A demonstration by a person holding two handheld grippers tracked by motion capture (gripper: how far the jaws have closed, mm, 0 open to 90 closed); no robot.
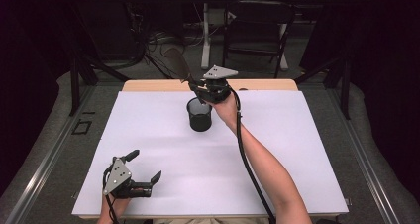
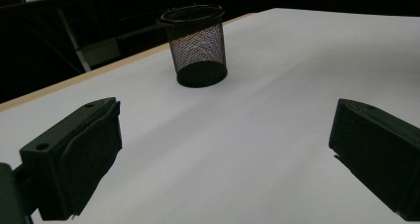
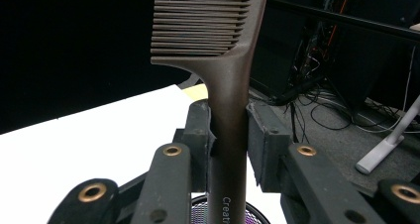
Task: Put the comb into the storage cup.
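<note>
Nearest the high camera, the left gripper (image 1: 143, 176) rests low on the white table cover (image 1: 297, 149), well on the person's side of the mesh cup (image 1: 199, 115); jaws spread wide, nothing between them. The left gripper view confirms this: both black pads far apart, with the mesh cup (image 2: 199, 45) standing upright beyond them on the bare sheet.

Right gripper (image 1: 198, 88) is held just above the cup's far rim, jaws pinched on the handle of a dark brown comb (image 3: 225, 85). In the right gripper view the handle runs straight up between the two pads, teeth at the top, and the handle's lower end points down toward the cup mouth seen at the bottom edge. In the high view the comb (image 1: 178, 63) slants up and away from the cup.

Handling judgement: comb looks like rigid moulded plastic, light, with a smooth narrow handle likely to slip or pivot in a loose pinch. Teeth are thin and the weakest part; grip belongs on the plain handle, below the teeth, as now. The cup is light wire mesh, probably easy to tip if the handle catches the rim.
</note>
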